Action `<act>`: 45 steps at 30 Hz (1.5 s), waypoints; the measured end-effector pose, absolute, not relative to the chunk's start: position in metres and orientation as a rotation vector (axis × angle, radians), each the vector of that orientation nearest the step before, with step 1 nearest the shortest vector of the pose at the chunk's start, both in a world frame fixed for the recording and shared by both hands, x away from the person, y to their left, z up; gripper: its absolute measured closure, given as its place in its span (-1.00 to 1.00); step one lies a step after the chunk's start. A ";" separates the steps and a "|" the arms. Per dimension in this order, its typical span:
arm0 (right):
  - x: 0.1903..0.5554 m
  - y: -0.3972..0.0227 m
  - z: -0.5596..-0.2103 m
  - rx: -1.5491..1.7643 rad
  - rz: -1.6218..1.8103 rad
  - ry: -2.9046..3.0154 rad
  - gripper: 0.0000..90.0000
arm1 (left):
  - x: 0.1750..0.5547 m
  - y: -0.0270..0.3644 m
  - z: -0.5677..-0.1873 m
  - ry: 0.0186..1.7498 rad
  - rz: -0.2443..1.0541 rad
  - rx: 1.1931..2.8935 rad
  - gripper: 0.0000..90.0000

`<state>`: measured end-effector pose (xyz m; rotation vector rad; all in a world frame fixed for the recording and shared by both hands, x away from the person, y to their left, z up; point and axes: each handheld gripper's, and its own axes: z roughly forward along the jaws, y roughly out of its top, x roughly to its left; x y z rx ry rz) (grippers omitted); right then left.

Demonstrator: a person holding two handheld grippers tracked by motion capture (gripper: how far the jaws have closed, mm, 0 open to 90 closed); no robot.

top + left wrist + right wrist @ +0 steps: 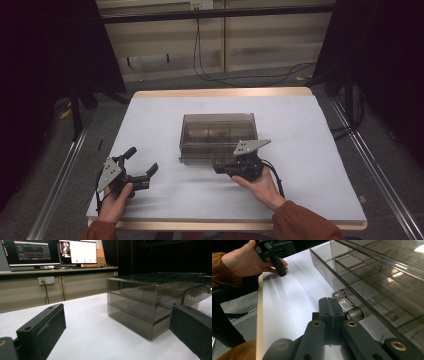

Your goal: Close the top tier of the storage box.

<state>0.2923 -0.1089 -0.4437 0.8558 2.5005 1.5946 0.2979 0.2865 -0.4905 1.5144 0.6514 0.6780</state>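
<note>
One smoky clear box (218,136) on table (310,150); left hand-held gripper (142,168) wide, right hand-held gripper (219,167) closed, empty.

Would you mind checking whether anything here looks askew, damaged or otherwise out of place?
Nothing stands out. The smoky clear drawer box sits square on the white table cover, looking intact. The right gripper is closed at its front handle; the left gripper rests open.

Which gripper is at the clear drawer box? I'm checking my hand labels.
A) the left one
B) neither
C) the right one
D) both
C: the right gripper, jaws together, sits at the handle on the box's near front, while the left gripper rests open on the white mat, well apart from the box.
</note>
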 end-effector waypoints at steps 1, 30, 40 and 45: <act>0.293 -0.109 -0.444 0.855 1.595 2.500 1.00 | 0.298 0.287 -0.490 0.651 0.678 1.514 -0.98; 0.300 -0.113 -0.443 0.877 1.595 2.467 1.00 | 0.298 0.287 -0.490 0.652 0.678 1.514 -0.98; 0.304 -0.114 -0.443 0.883 1.595 2.461 1.00 | 0.298 0.287 -0.490 0.652 0.678 1.514 -0.98; 0.305 -0.114 -0.443 0.890 1.592 2.458 1.00 | 0.298 0.287 -0.490 0.653 0.677 1.515 -0.98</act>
